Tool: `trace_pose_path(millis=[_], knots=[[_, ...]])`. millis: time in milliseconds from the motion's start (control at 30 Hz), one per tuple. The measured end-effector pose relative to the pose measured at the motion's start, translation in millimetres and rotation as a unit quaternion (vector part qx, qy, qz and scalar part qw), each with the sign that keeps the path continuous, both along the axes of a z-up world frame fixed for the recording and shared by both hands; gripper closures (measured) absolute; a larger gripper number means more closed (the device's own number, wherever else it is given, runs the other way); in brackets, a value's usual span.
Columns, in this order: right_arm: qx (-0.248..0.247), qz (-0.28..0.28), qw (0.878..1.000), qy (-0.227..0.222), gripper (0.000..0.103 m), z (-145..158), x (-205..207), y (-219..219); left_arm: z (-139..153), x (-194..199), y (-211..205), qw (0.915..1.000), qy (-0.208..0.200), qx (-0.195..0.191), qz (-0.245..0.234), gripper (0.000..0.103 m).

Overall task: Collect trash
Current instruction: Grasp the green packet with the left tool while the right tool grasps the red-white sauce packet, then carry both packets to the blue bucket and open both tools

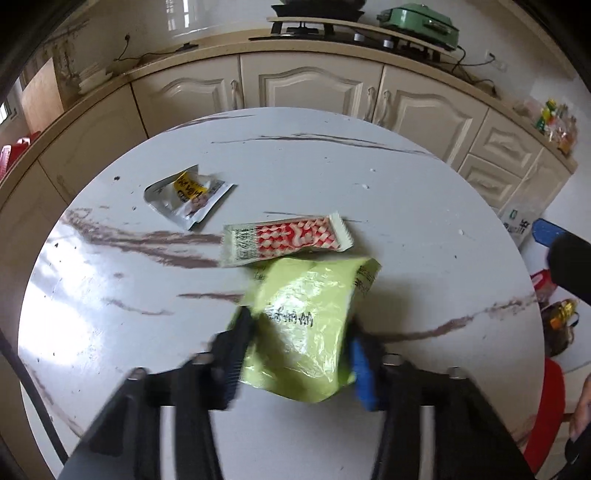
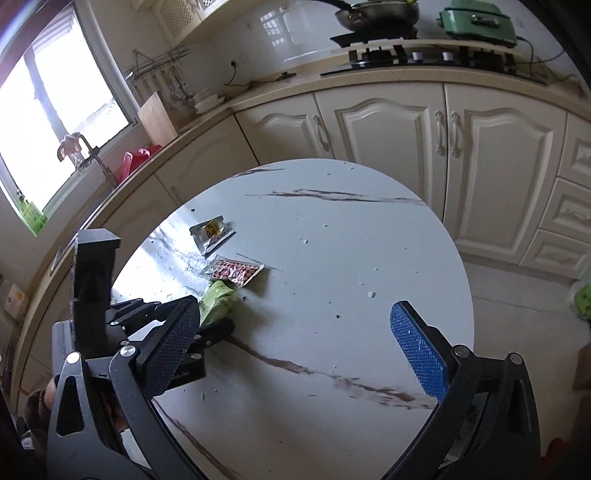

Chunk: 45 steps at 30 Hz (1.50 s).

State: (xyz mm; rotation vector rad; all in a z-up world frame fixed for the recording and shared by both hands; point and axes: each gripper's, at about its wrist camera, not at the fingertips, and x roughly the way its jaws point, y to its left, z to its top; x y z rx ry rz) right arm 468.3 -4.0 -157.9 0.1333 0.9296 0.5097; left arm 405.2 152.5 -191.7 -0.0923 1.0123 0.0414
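Note:
My left gripper (image 1: 299,354) is shut on a light green snack bag (image 1: 306,325) and holds it over the round white marble table (image 1: 406,206). The bag also shows in the right wrist view (image 2: 218,301), held by the left gripper (image 2: 212,325). A red-and-white checked wrapper (image 1: 288,238) lies just beyond the bag; it shows in the right wrist view (image 2: 234,271) too. A silver wrapper with a yellow label (image 1: 188,197) lies further left, also in the right wrist view (image 2: 212,234). My right gripper (image 2: 295,347) is open and empty above the table's near side.
Cream kitchen cabinets (image 2: 388,122) curve behind the table, with a stove and pan (image 2: 376,14) and a green appliance (image 2: 480,20) on the counter. A window and sink tap (image 2: 81,147) are at the left. Bags lie on the floor at the right (image 1: 557,321).

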Motion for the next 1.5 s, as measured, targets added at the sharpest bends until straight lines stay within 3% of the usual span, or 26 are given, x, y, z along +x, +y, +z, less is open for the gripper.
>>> trace_pose_path(millis=[67, 133, 367, 533, 633, 900, 1100, 1200, 1300, 1333, 1500], knots=[[-0.007, 0.004, 1.0, 0.001, 0.0, -0.2, 1.0, 8.4, 3.3, -10.0, 12.2, 0.9999, 0.0, -0.014, 0.004, 0.091], [-0.019, 0.011, 1.0, 0.001, 0.0, -0.8, 3.2, 19.3, 3.6, -9.9, 25.9, 0.9995, -0.001, -0.031, 0.002, 0.096], [-0.079, 0.073, 0.994, -0.014, 0.0, -8.8, 13.3, 78.0, 14.7, -42.1, 54.9, 0.9979, -0.014, -0.062, 0.013, 0.097], [-0.163, 0.149, 0.974, -0.048, 0.0, -21.6, 23.2, 134.6, 27.8, -66.4, 86.5, 0.9964, -0.037, -0.063, 0.043, 0.097], [-0.187, 0.185, 0.963, -0.053, 0.0, -34.3, 30.2, 157.2, 33.0, -74.3, 106.9, 0.995, -0.048, -0.065, 0.059, 0.097], [-0.179, 0.226, 0.958, -0.008, 0.007, -68.1, 54.7, 171.3, 30.5, -67.6, 134.9, 0.9937, -0.048, -0.07, 0.073, 0.097], [-0.176, 0.216, 0.96, -0.006, 0.028, -64.1, 54.3, 166.4, 20.2, -64.5, 126.2, 0.9935, -0.046, -0.079, 0.067, 0.097], [-0.173, 0.222, 0.96, 0.003, 0.074, -57.5, 48.8, 165.2, 19.8, -65.0, 121.9, 0.9936, -0.048, -0.076, 0.067, 0.097], [-0.169, 0.228, 0.959, 0.014, 0.078, -53.8, 38.6, 167.1, 20.8, -66.9, 117.0, 0.9936, -0.049, -0.076, 0.068, 0.097], [-0.166, 0.229, 0.959, 0.015, 0.083, -53.2, 34.3, 166.8, 22.1, -67.8, 115.5, 0.9936, -0.049, -0.077, 0.067, 0.096], [-0.119, 0.226, 0.966, 0.03, 0.088, -51.9, 13.1, 157.7, 28.9, -74.2, 106.1, 0.994, -0.051, -0.073, 0.063, 0.096]])
